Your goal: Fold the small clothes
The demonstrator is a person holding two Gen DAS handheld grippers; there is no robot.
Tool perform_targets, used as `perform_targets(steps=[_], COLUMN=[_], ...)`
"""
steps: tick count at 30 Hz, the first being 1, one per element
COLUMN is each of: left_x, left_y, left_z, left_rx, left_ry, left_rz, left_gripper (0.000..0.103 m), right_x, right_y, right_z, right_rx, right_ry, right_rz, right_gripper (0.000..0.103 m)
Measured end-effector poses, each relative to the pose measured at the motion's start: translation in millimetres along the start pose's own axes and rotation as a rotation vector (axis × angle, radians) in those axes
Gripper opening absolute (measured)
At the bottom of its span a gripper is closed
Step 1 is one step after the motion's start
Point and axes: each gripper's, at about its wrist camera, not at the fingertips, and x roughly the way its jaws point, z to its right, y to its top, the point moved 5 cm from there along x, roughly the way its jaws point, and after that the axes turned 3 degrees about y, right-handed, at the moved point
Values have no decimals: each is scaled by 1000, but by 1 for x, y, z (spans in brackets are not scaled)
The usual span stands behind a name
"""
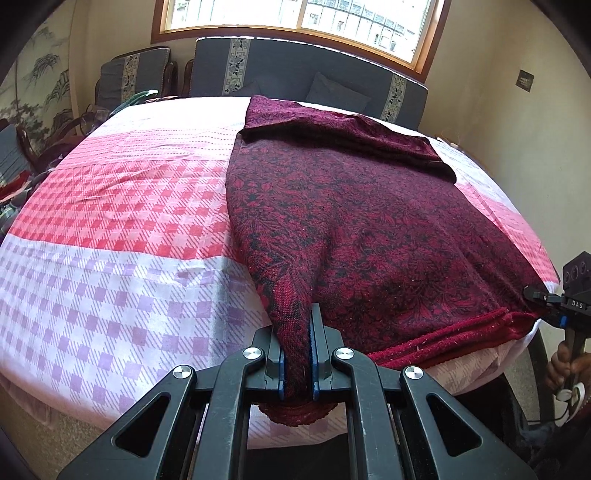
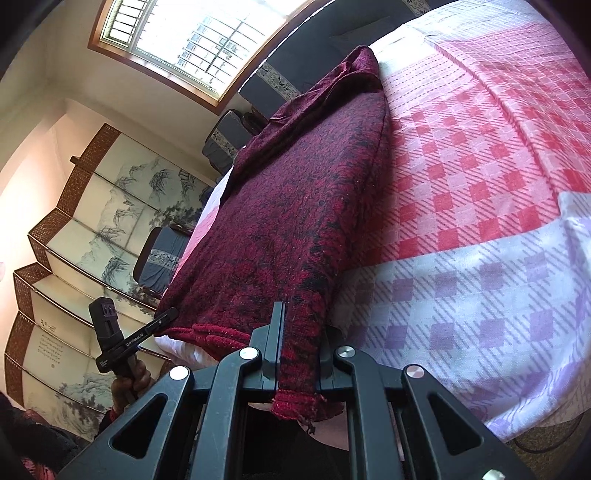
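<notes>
A dark red patterned knit garment lies on the checked bed sheet, with its sleeves folded across the far end. My left gripper is shut on its near left hem corner at the bed's front edge. My right gripper is shut on the near right hem corner; it also shows in the left wrist view at the far right. The garment stretches away from both grippers. The left gripper shows in the right wrist view at lower left.
The pink, red and lilac checked sheet covers a bed. Dark blue cushioned chairs stand behind it under a window. A painted folding screen stands to one side.
</notes>
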Motion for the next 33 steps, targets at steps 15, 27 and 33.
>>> perform_targets(steps=[15, 27, 33], left_x=[-23, -34, -30], left_y=[1, 65, 96], left_z=[1, 13, 20], left_rx=[5, 33, 59], left_ry=[-28, -9, 16], left_rz=[10, 99, 150], left_gripper=[9, 10, 10], right_x=[-16, -21, -19], right_y=[15, 82, 115], right_z=[5, -26, -38], right_rx=[4, -66, -115], right_ry=[61, 136, 135], right_rz=[13, 55, 78], right_gripper=[12, 12, 12])
